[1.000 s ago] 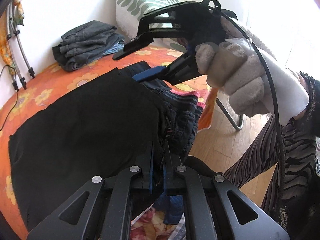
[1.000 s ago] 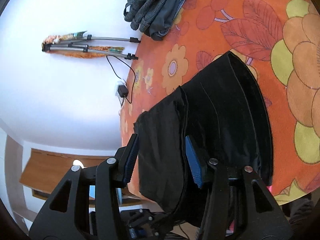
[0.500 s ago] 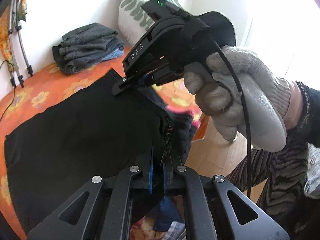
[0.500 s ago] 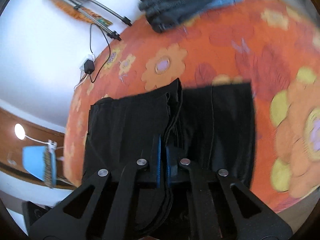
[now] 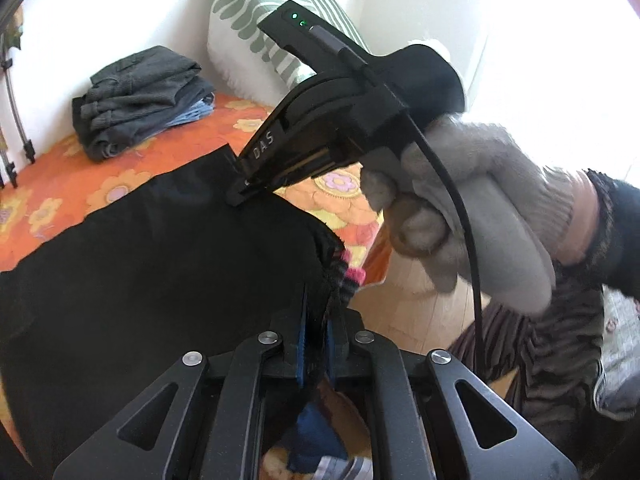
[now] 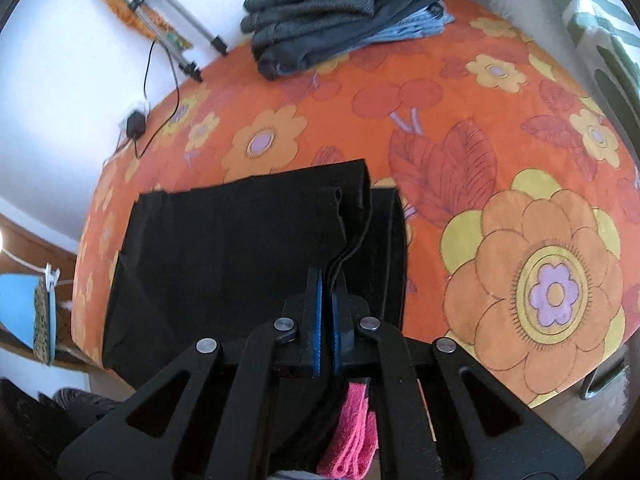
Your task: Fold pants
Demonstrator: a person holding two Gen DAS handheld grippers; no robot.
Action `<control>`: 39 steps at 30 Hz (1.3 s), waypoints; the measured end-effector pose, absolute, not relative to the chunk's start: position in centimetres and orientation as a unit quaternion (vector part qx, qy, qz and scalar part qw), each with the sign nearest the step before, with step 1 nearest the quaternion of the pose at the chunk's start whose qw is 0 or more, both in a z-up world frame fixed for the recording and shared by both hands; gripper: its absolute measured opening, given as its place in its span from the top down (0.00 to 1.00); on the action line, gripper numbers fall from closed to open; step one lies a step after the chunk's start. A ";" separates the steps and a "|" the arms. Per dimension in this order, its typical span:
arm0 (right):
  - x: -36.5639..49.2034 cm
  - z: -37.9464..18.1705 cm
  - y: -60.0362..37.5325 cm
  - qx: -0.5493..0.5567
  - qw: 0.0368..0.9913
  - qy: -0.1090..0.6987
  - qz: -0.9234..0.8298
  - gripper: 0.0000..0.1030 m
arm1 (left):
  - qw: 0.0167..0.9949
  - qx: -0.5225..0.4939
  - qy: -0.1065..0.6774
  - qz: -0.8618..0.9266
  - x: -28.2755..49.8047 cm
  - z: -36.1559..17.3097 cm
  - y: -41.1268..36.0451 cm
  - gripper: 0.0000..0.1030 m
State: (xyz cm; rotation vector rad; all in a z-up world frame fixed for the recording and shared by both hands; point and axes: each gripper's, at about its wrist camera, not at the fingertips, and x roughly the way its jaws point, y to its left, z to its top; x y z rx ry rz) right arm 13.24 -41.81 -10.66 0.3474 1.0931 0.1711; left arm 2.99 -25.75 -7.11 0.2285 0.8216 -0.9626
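Note:
Black pants (image 5: 140,280) lie folded on an orange flowered bedspread (image 6: 480,140), with a pink-striped waistband (image 5: 354,276) at the near edge. My left gripper (image 5: 318,312) has the waistband end between its blue pads, which still press on the cloth while the jaws are opening slightly. My right gripper (image 6: 327,284) is shut on the layered edge of the black pants (image 6: 232,248); pink cloth (image 6: 352,432) hangs under it. In the left wrist view, a hand in a grey glove (image 5: 480,208) holds the right gripper (image 5: 240,196), whose tip pinches the far corner of the pants.
A stack of folded grey and blue clothes (image 5: 140,100) sits at the back of the bed (image 6: 340,12). A green-striped pillow (image 5: 272,32) leans on the wall. A tripod (image 6: 176,28) and a charger cable (image 6: 136,124) lie left of the bed. Wooden floor (image 5: 400,320) shows at the right.
The right gripper's jaws, open around the pants' fold a second ago, have shut on the edge. That gripper has rolled over and both grippers have lifted a little.

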 end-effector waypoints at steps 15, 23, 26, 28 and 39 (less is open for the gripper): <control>13.0 -2.9 -36.6 0.058 0.894 0.425 0.126 0.70 | 0.877 0.085 0.401 -0.252 4.3 -6.0 -7.7 0.71; 17.7 -5.7 -24.7 0.022 0.854 0.469 0.224 0.70 | 0.857 0.073 0.447 -0.247 4.3 -9.4 -5.9 0.71; 19.4 -7.3 -20.6 -0.005 0.844 0.480 0.240 0.70 | 0.848 0.078 0.458 -0.256 4.1 -10.3 -6.2 0.71; 20.5 -8.3 -18.5 -0.021 0.839 0.486 0.244 0.70 | 0.846 0.082 0.458 -0.261 4.0 -10.6 -6.2 0.74; 28.2 -9.7 -12.5 -0.072 0.815 0.512 0.263 0.51 | 0.845 0.056 0.453 -0.278 3.9 -10.7 -5.5 0.74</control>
